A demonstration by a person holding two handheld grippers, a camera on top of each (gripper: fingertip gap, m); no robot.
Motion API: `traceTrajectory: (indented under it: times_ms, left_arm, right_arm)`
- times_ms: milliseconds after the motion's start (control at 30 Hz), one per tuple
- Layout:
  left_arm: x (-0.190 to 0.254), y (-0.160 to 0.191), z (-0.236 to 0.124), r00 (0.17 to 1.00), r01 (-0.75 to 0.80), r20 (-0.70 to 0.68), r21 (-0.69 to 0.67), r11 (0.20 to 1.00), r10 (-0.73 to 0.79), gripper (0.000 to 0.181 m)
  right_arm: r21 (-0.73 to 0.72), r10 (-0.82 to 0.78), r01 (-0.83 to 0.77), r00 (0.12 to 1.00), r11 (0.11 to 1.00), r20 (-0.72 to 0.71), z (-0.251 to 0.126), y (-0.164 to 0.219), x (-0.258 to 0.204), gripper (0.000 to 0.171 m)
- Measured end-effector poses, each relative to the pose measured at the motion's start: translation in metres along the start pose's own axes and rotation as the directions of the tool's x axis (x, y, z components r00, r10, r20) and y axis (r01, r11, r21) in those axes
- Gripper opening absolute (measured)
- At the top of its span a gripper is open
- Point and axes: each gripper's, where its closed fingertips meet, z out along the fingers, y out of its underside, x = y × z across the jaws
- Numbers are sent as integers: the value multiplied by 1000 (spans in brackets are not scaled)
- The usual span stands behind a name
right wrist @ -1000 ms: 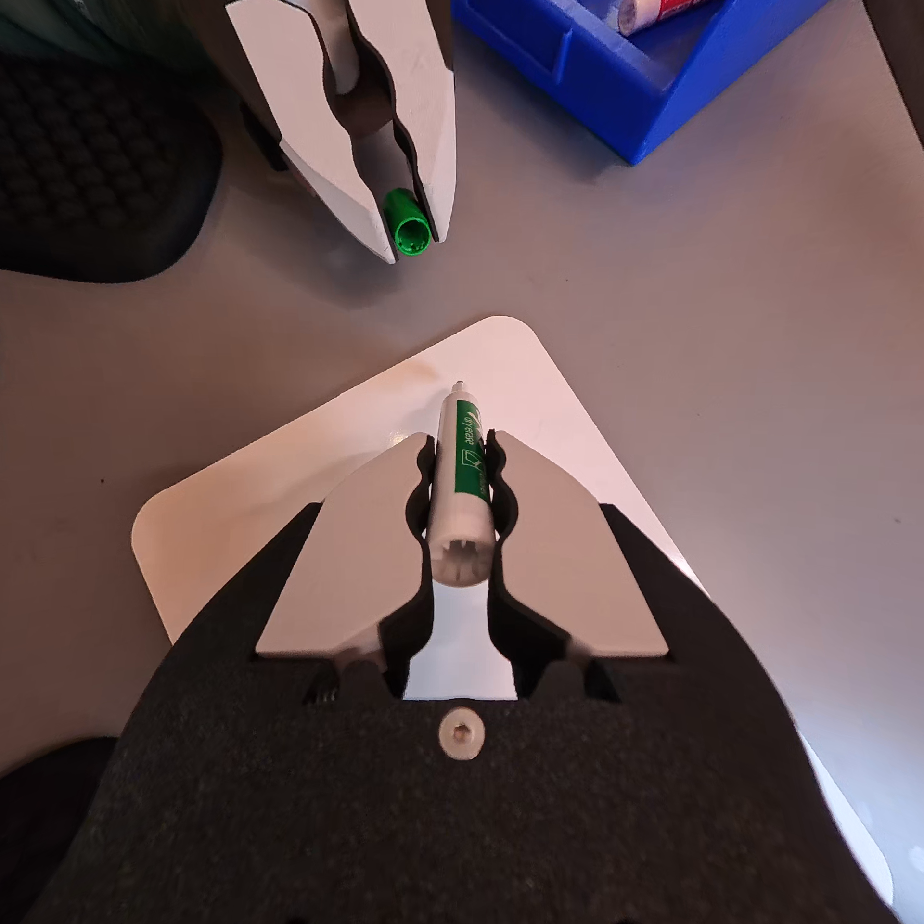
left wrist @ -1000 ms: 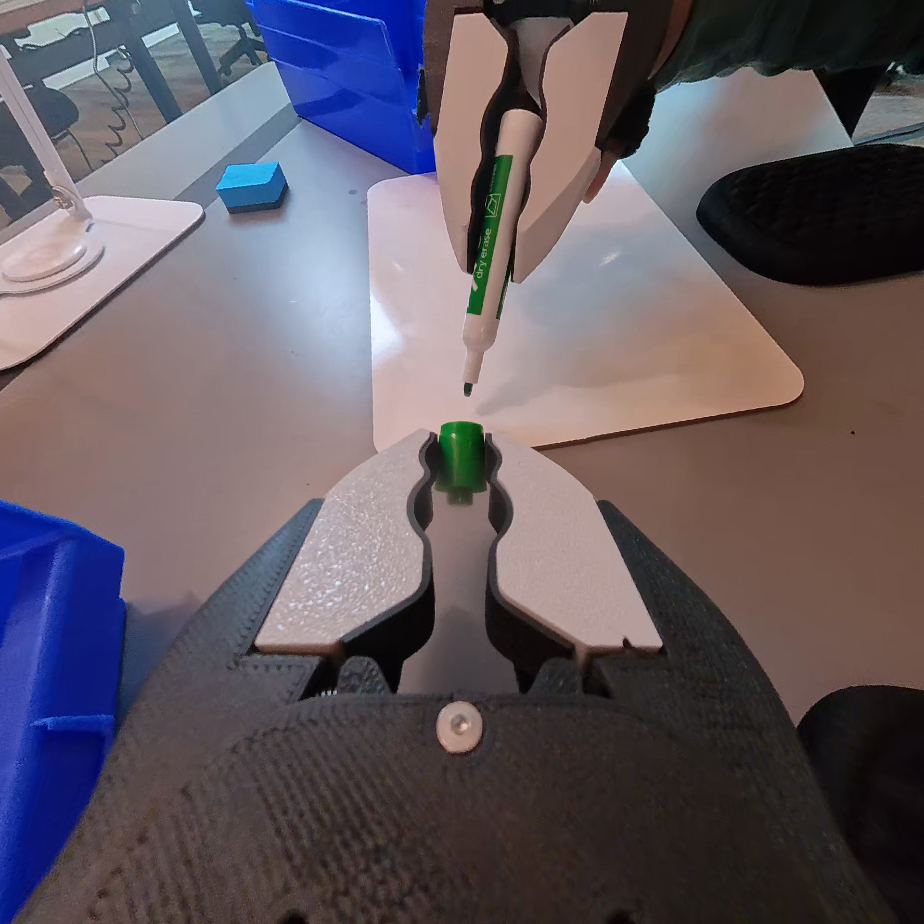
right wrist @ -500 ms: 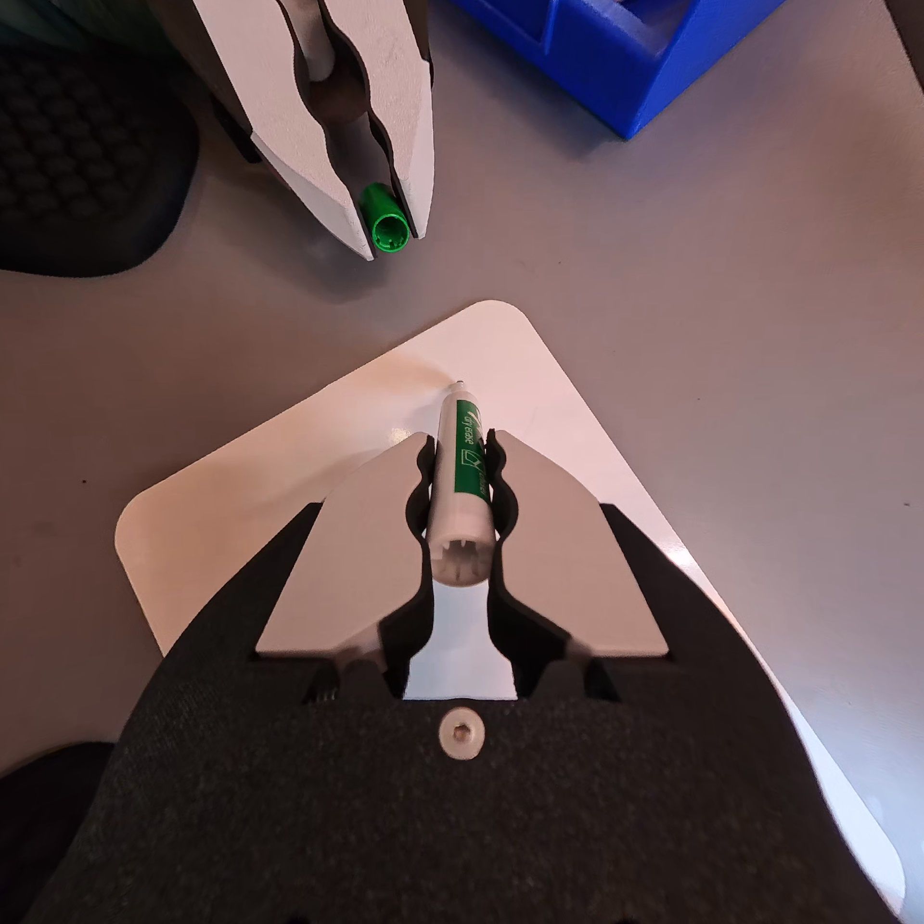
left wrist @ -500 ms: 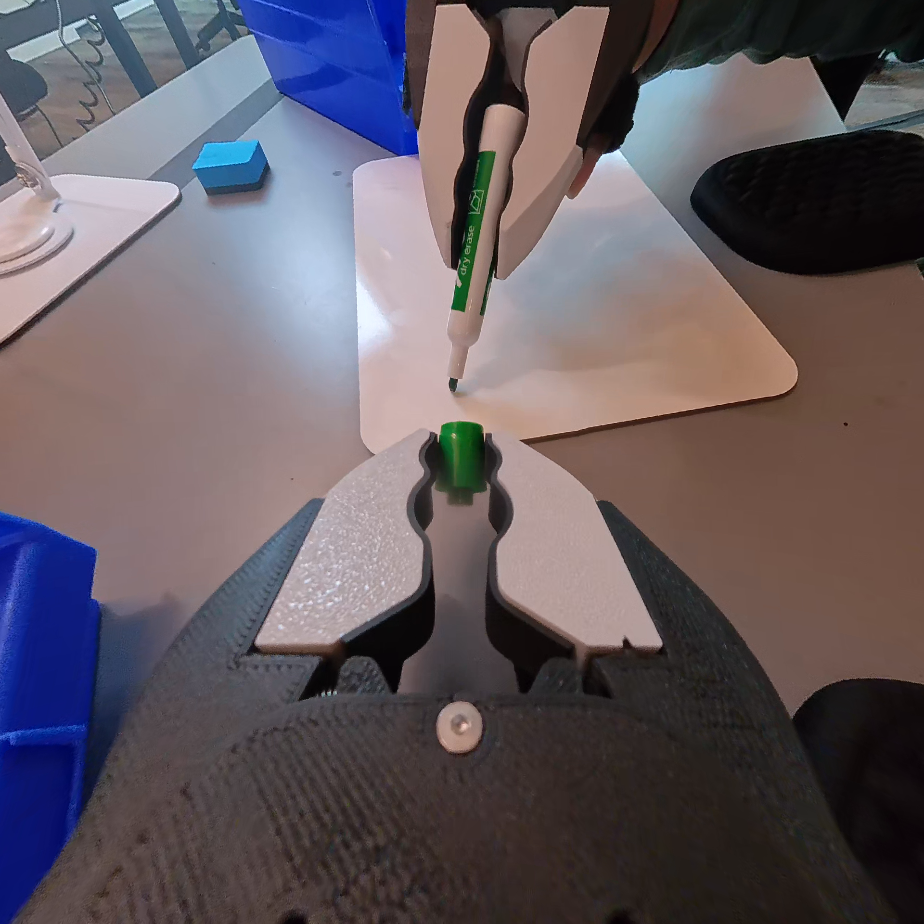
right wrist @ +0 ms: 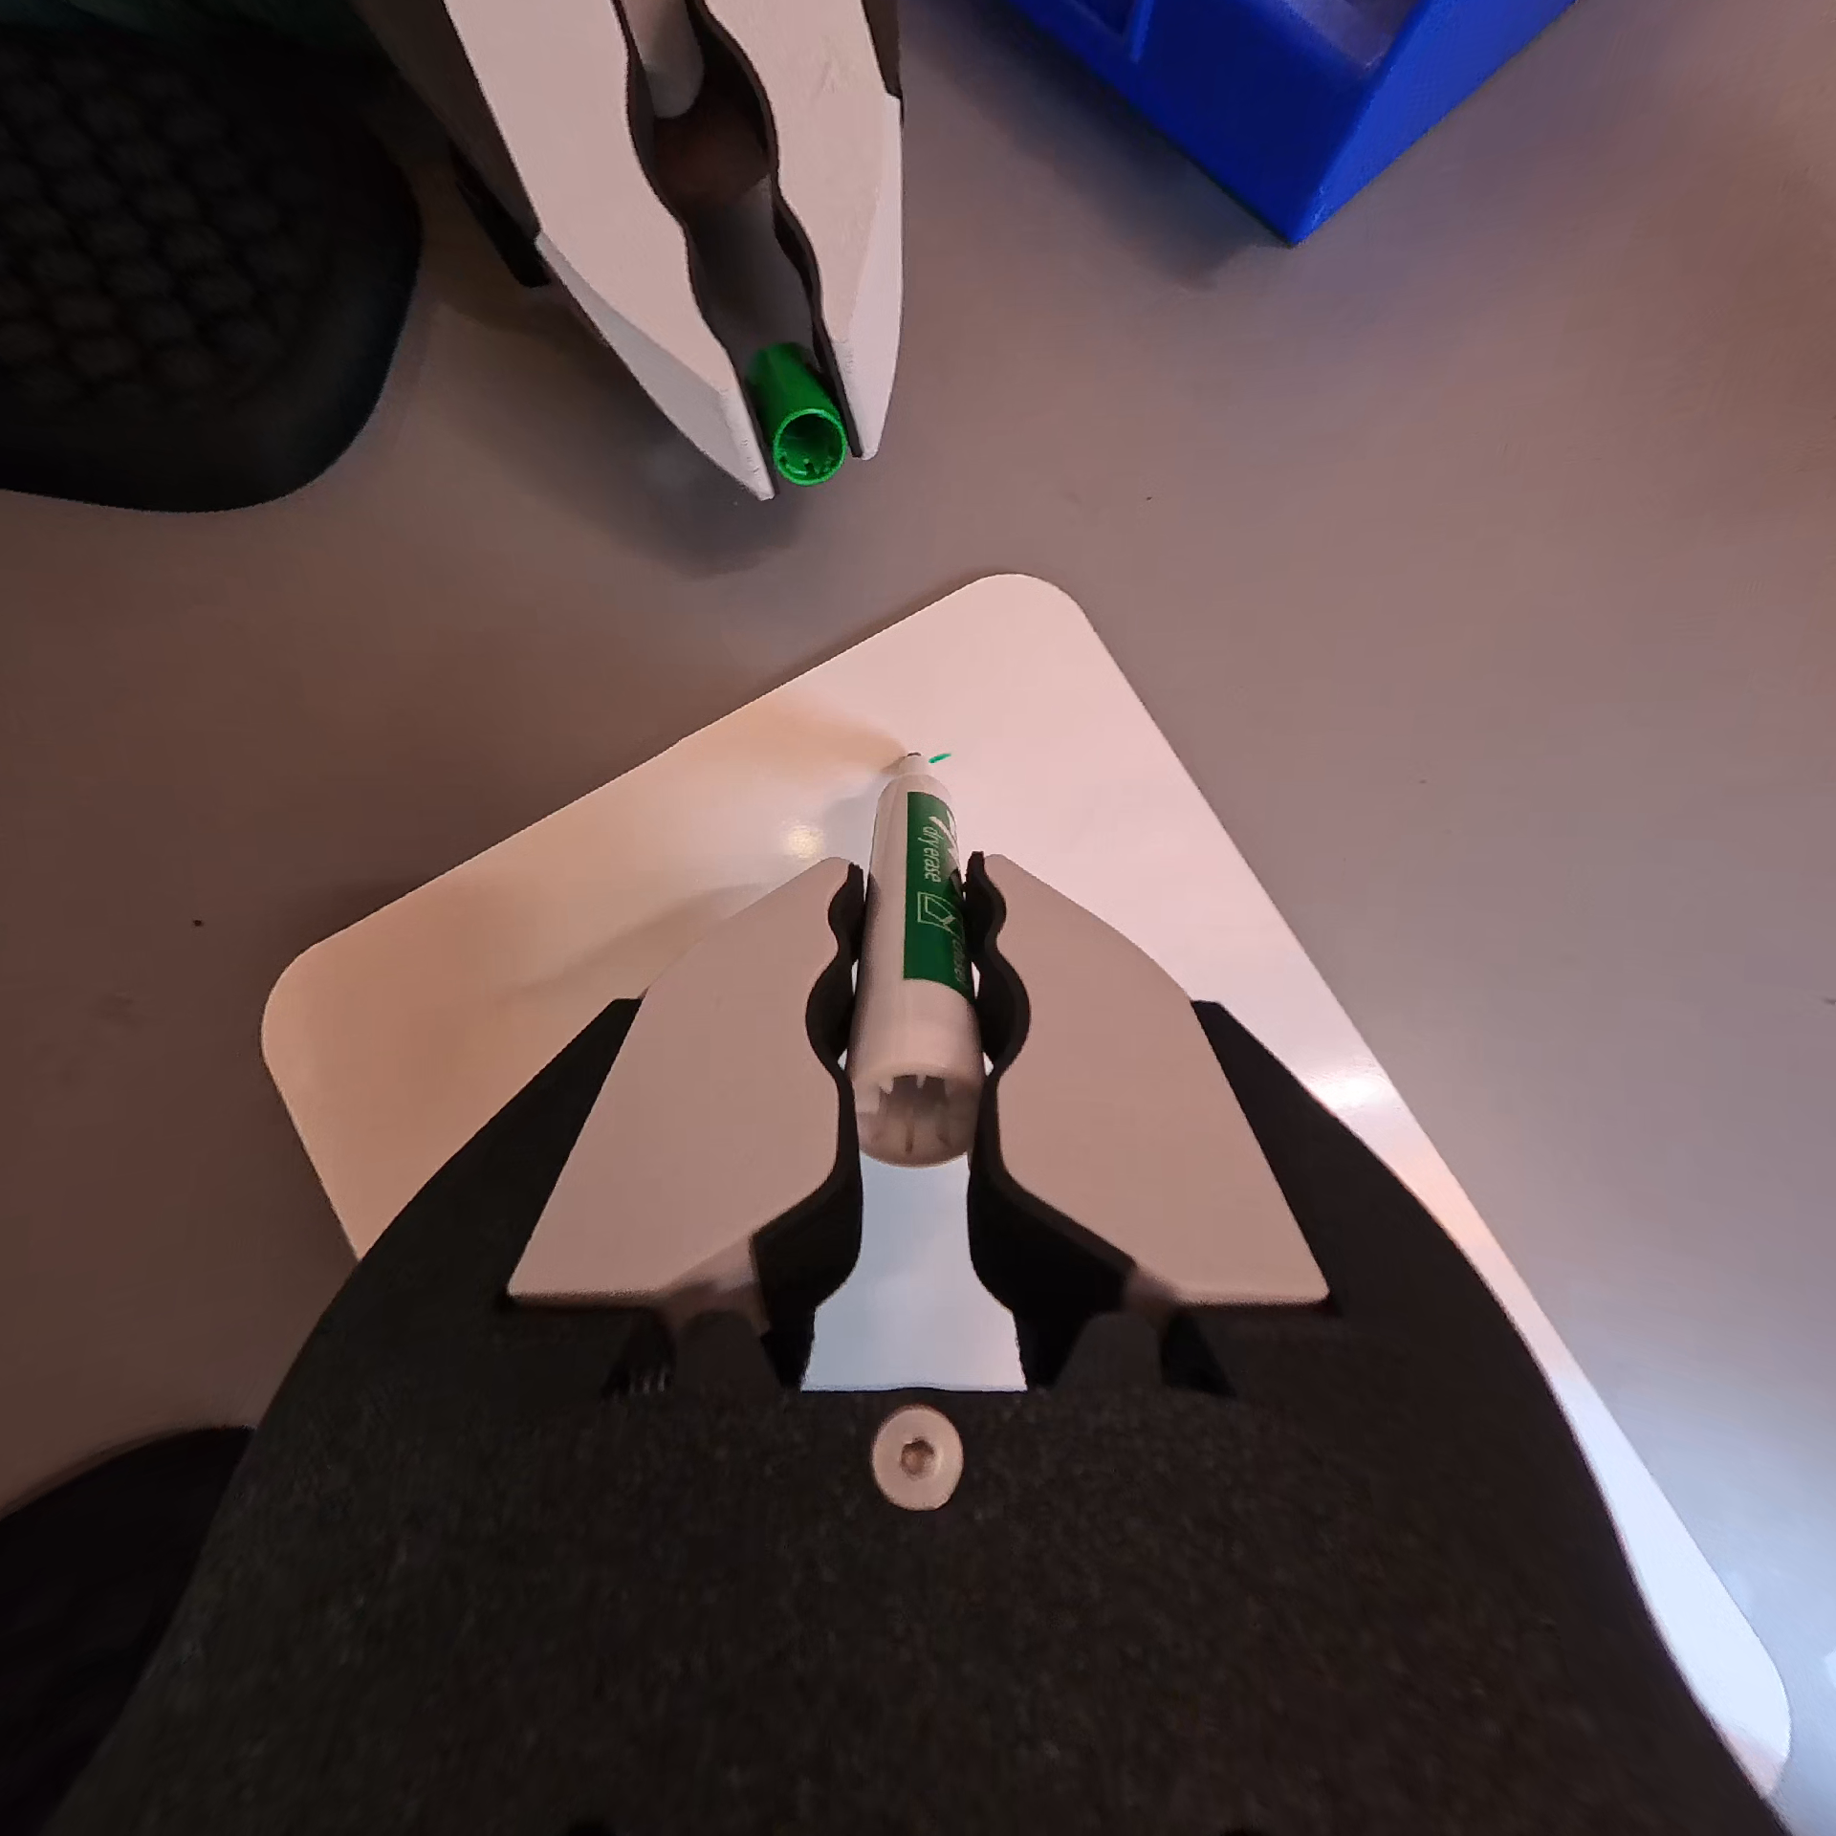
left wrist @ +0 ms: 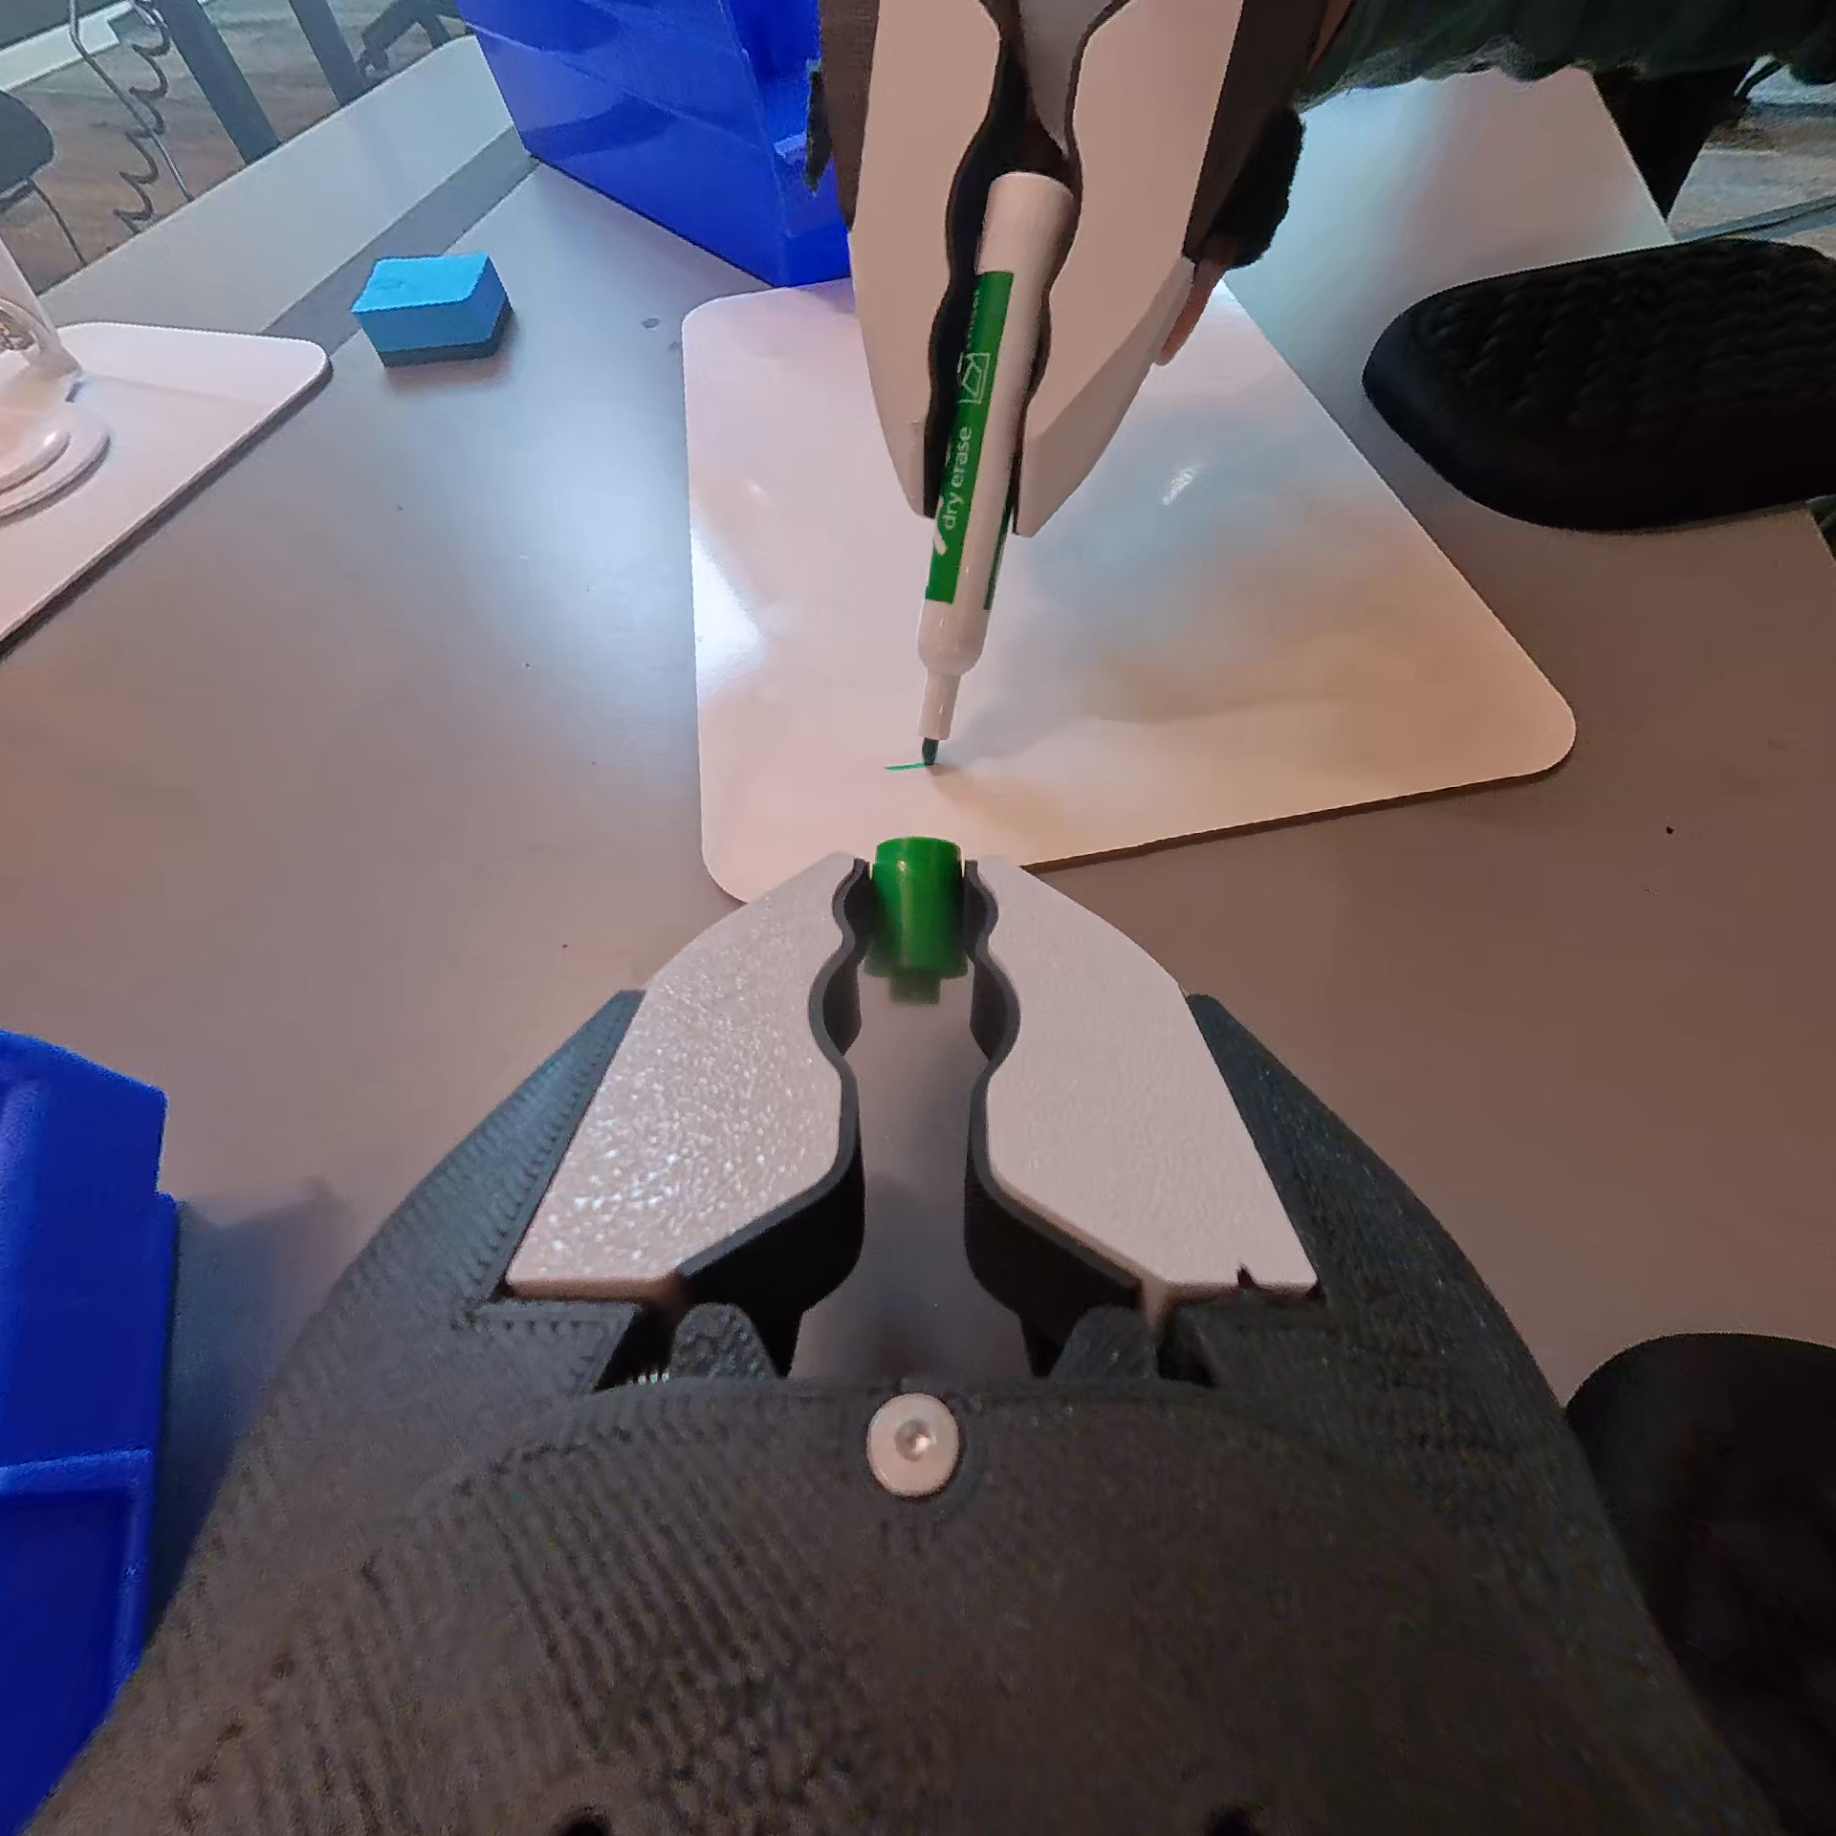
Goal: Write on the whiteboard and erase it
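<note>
A white whiteboard (left wrist: 1143,636) lies flat on the grey table; it also shows in the right wrist view (right wrist: 636,894). My right gripper (right wrist: 914,869) is shut on a green-and-white dry-erase marker (right wrist: 919,954), seen from the front in the left wrist view (left wrist: 969,487). The marker tip touches the board near its corner, beside a short green stroke (left wrist: 906,766). My left gripper (left wrist: 916,874) is shut on the green marker cap (left wrist: 916,919), just off the board's near edge; the cap also shows in the right wrist view (right wrist: 807,432). A blue eraser (left wrist: 432,308) lies at the far left.
A tall blue bin (left wrist: 676,129) stands behind the board, another blue bin (left wrist: 70,1391) at my near left. A second white board with a lamp base (left wrist: 149,417) lies far left. A black mesh chair seat (left wrist: 1629,387) is at the right.
The marker tip has come down onto the board and drawn a short green stroke. The left gripper with the cap has stayed nearly still.
</note>
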Motion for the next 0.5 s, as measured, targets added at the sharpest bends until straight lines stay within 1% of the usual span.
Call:
traceTrajectory:
  times_ms: [500]
  left_arm:
    - [2,2,1,1000,4,-7,-12,1000,-4,18]
  right_arm:
    - [-39,8,-6,999,999,47,-18,18,-44,19]
